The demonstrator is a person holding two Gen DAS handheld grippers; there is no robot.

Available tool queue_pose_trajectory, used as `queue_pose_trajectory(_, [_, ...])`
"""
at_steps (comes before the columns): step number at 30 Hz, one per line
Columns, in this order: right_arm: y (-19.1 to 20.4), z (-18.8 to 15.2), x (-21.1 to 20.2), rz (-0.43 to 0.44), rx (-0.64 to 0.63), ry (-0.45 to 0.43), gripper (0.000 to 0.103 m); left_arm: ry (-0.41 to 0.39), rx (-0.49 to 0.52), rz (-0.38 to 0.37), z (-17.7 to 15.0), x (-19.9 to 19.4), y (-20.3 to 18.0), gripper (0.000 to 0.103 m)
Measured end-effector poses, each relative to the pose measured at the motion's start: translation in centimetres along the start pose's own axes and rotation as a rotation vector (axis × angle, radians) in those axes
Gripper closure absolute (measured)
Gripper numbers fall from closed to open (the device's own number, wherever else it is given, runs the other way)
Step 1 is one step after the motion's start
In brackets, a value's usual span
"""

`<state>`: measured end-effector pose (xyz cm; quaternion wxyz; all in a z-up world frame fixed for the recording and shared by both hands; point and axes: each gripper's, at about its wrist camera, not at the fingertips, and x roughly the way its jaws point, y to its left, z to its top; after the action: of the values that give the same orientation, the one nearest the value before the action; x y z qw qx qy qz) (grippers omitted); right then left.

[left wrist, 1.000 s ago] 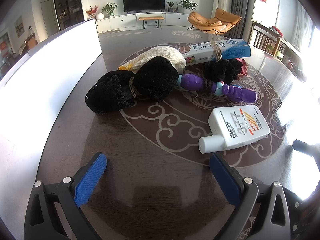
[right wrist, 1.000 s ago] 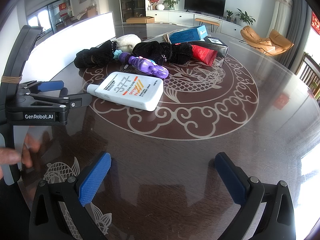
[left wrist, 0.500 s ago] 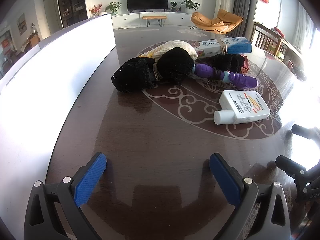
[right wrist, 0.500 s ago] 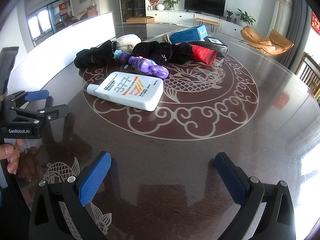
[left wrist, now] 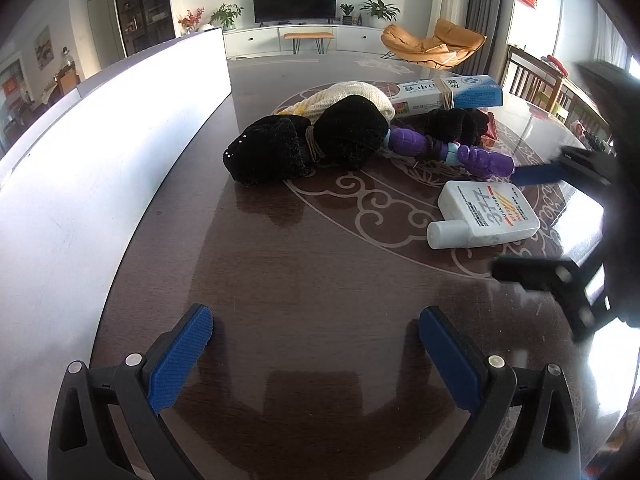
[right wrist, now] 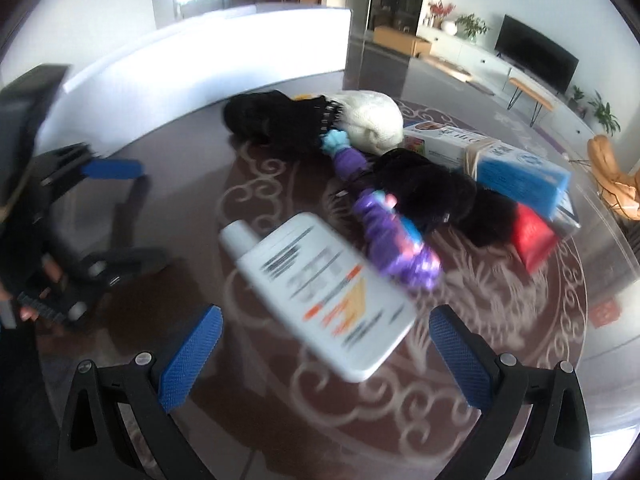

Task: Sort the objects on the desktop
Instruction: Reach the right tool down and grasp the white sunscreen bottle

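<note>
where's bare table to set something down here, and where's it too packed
Bare: the dark table between the left gripper, the white panel and the white bottle. Crowded: the centre, where black gloves, purple toy, cream bag and blue-white box bunch together.

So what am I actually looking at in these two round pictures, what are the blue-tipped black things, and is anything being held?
No robot here: a person carries a two-finger claw in each hand, with a wide-angle camera on each looking along its fingers. One picture is from the left claw, the other from the right claw; each also shows the other claw at its edge. Both are open and hold nothing. On the dark patterned table lie a white bottle, a purple toy, black knitted items, a cream knitted piece, a blue and white box and a red packet. The right-hand picture is blurred, with the bottle right in front of its fingers.
</note>
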<state>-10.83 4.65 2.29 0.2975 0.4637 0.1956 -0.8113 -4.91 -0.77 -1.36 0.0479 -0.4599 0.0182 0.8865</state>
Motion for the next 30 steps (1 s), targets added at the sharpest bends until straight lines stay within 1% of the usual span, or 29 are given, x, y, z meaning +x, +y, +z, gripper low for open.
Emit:
queue_pose_trajectory(1, [-0.2,0.5,0.7,0.012,0.002,0.029,0.000,0.000,0.000,0.000,0.0,0.0,0.0,0.000])
queue_pose_trajectory(3, [-0.6,1.0,1.0,0.036,0.008,0.043,0.000,0.000,0.000,0.000,0.0,0.0,0.0,0.000])
queue_pose_trajectory(5, [-0.5,1.6,1.3,0.036,0.002,0.060,0.000,0.000,0.000,0.000,0.0,0.0,0.0,0.000])
queue_pose_trajectory(6, [-0.3,1.8,1.4,0.049,0.002,0.066,0.000,0.000,0.000,0.000,0.0,0.0,0.0,0.000])
queue_pose_trajectory(9, [1.0,1.7,0.8,0.135,-0.019,0.095,0.000,-0.001,0.000,-0.002,-0.1,-0.2,0.1,0.000])
queue_pose_trajectory(11, [2.0,1.4,0.5,0.158,-0.049,0.111,0.001,-0.001,0.000,-0.002,-0.1,-0.2,0.1,0.000])
queue_pose_trajectory(13, [2.9,1.3,0.5,0.130,-0.073,0.119,0.002,-0.001,0.000,0.000,-0.1,-0.2,0.0,0.000])
queue_pose_trajectory(15, [3.1,1.5,0.8,0.112,-0.076,0.109,0.002,-0.001,0.000,0.000,-0.1,-0.3,0.1,0.000])
queue_pose_trajectory(16, [3.1,1.7,0.9,0.113,-0.073,0.096,0.004,-0.002,-0.016,0.006,-0.1,-0.3,0.3,0.000])
queue_pose_trajectory(17, [2.9,1.9,0.8,0.112,-0.066,0.064,0.009,-0.003,-0.022,0.007,-0.2,-0.4,0.5,0.000])
queue_pose_trajectory(18, [2.7,2.1,0.7,0.096,-0.060,0.045,0.027,-0.007,-0.025,0.002,-0.2,-0.5,0.5,0.000])
queue_pose_trajectory(19, [2.4,2.2,0.6,0.084,-0.049,0.038,0.040,-0.008,-0.027,-0.003,-0.2,-0.6,0.6,0.000])
queue_pose_trajectory(20, [2.3,2.0,0.6,0.091,-0.039,0.038,0.043,-0.008,-0.027,-0.004,-0.2,-0.6,0.6,0.000])
queue_pose_trajectory(21, [2.1,2.2,0.6,0.092,-0.034,0.039,0.049,-0.008,-0.027,-0.004,-0.2,-0.6,0.6,0.000])
queue_pose_trajectory(22, [2.1,2.0,0.5,0.077,-0.038,0.042,0.051,-0.007,-0.026,-0.002,-0.2,-0.6,0.6,0.000])
queue_pose_trajectory(25, [1.9,0.5,-0.5,0.023,-0.022,0.045,0.051,-0.004,-0.020,0.005,-0.2,-0.6,0.6,0.000])
queue_pose_trajectory(28, [0.5,-3.4,-3.0,-0.082,0.053,0.027,0.051,-0.005,-0.022,0.002,-0.2,-0.6,0.6,0.000])
queue_pose_trajectory(30, [0.5,-6.2,-4.7,-0.132,0.092,0.010,0.051,-0.006,-0.023,0.002,-0.2,-0.5,0.6,0.000])
